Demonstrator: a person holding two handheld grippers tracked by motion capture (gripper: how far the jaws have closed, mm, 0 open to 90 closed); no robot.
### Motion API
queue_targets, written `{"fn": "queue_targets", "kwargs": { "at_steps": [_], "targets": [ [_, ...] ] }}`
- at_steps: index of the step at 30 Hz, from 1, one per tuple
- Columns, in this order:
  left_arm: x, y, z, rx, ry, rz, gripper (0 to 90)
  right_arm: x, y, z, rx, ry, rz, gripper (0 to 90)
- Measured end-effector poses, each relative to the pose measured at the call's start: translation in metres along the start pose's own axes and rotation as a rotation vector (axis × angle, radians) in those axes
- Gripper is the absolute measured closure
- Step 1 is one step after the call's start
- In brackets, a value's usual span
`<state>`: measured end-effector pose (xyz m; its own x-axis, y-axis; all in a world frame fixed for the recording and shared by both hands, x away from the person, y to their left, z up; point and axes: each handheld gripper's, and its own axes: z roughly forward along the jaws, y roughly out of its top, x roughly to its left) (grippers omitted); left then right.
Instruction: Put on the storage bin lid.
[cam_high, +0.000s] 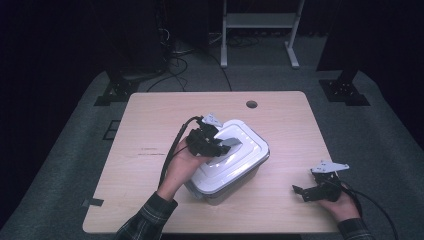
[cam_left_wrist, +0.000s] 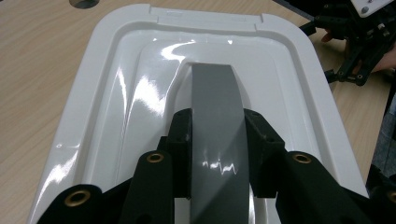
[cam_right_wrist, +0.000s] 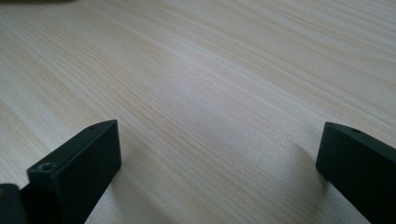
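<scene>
Grey handle (cam_left_wrist: 217, 135) sits clamped in the left gripper (cam_left_wrist: 218, 154); lift straight so the white lid (cam_left_wrist: 116, 93) rises level. Right gripper (cam_right_wrist: 219, 163) rests agape on the table (cam_right_wrist: 210, 70).

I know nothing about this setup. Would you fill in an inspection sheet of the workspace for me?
Surface: pale wood table with a round hole near the far edge.
Job's things: white-lidded box; grey handle on its lid.
Clutter: nothing seen.
Grippers: left gripper shut on the handle; right gripper open, low over bare table.
Cables: black cable from the left gripper; another from the right.
Surroundings: dark room, grey carpet, white frame behind.
</scene>
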<state>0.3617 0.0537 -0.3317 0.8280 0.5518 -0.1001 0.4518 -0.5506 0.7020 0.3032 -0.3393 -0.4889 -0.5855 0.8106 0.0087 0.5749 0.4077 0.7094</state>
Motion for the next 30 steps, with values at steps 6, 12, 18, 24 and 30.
{"fn": "queue_targets", "kwargs": {
  "at_steps": [6,12,18,24,30],
  "targets": [
    [-0.004,0.001,0.0,0.008,-0.003,0.005,66.5,0.0,0.0,0.0,0.0,0.0,0.0,0.0],
    [-0.007,0.0,0.001,0.01,-0.007,0.005,66.4,0.0,0.0,0.0,0.0,0.0,0.0,0.0],
    [-0.009,-0.002,0.002,0.005,-0.008,0.0,66.4,0.0,0.0,0.0,0.001,0.0,0.0,0.0],
    [-0.014,-0.004,0.004,0.017,0.004,0.01,66.3,0.0,0.0,0.0,0.0,0.0,0.0,0.0],
    [-0.013,-0.006,0.005,0.005,-0.001,0.013,66.1,0.0,0.0,0.0,0.0,0.0,0.0,0.0]
  ]
}}
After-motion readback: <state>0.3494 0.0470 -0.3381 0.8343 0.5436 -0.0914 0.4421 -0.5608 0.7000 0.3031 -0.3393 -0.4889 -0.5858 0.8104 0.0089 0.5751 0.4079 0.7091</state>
